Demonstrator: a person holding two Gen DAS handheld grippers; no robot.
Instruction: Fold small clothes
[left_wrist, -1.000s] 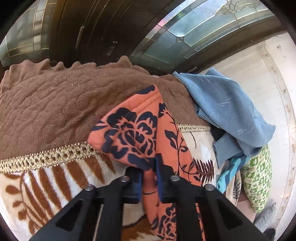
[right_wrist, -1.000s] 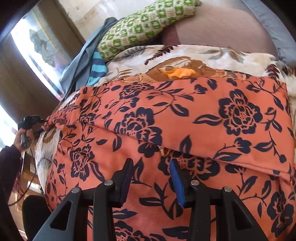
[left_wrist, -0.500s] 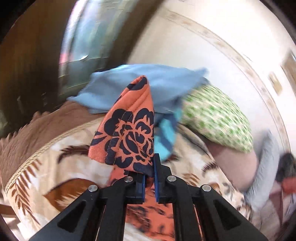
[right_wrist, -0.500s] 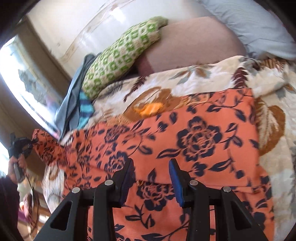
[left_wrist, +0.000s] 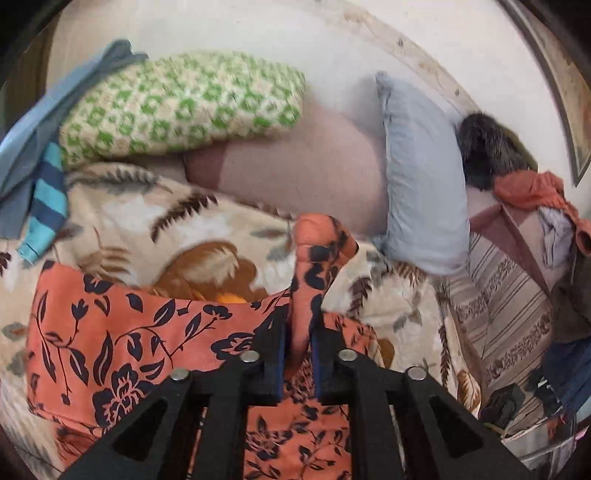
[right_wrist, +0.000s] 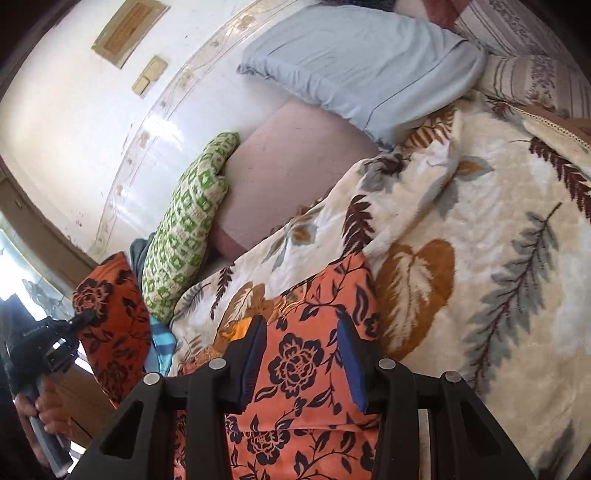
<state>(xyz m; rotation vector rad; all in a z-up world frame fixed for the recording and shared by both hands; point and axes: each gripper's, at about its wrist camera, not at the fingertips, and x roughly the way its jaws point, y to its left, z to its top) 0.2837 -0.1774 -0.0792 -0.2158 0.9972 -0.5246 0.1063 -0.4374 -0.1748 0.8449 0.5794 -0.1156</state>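
Observation:
An orange garment with dark blue flowers lies on the leaf-patterned blanket. One corner of it stands up in a fold between the pads of my left gripper, whose jaws are opening while the cloth still fills the gap. In the right wrist view that left gripper is at the far left, with the raised corner lifted off the bed. My right gripper hovers open over the garment's other end, with nothing pinched between its pads.
A green-patterned pillow, a pale blue pillow and a pink bolster lie along the wall. Blue clothes sit at the left. More clothes are piled at the right on a striped cover. A person's hand holds the left gripper.
My left gripper has swung right across the bed with the garment's corner, from the brown blanket to the pillows. The right gripper has shifted and rolled, still open above the cloth.

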